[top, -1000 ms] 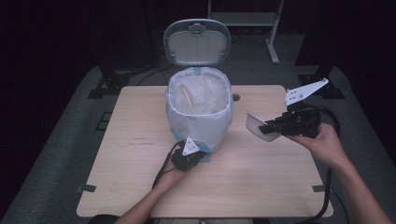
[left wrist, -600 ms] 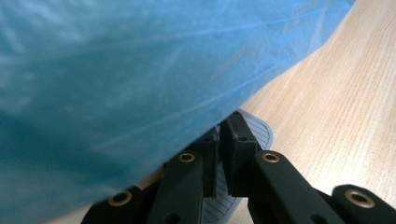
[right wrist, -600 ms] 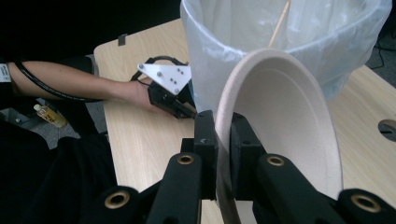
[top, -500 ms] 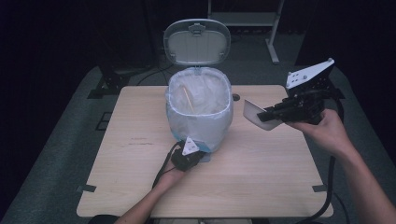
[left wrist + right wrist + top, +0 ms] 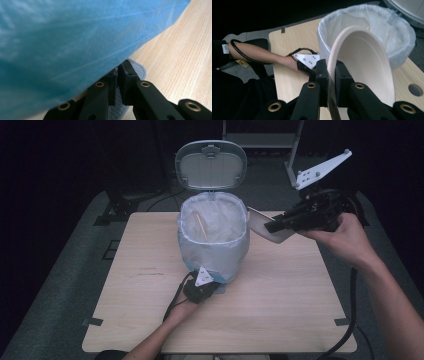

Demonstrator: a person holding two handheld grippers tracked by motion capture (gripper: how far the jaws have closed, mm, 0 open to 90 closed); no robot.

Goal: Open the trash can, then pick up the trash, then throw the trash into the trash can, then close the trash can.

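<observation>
Right hand-held gripper point(image 5: 272, 226) is clamping the rim of a pale paper plate point(image 5: 364, 65), jaws pinched tight on the edge so the plate is standing on edge rather than lying flat. It is hanging just beside the bin's point(image 5: 214, 240) open mouth, level with the rim and not yet over it. Tilted like this, the plate looks ready to slide off into the liner.

Left hand-held gripper point(image 5: 200, 287) is resting low on the tabotop at the bin's near foot, jaws closed, pressing down on the ribbed pedal point(image 5: 136, 70). Judging by that, it is keeping the lid point(image 5: 211, 165) propped upright behind the bin.

The blue-white bag liner point(image 5: 75, 37) is folding over the rim and billowing just above the left jaws. Something thin and pale is lying inside the bin already. The tabletop point(image 5: 310, 310) is otherwise bare; only the near rim is standing between the plate and the opening.
</observation>
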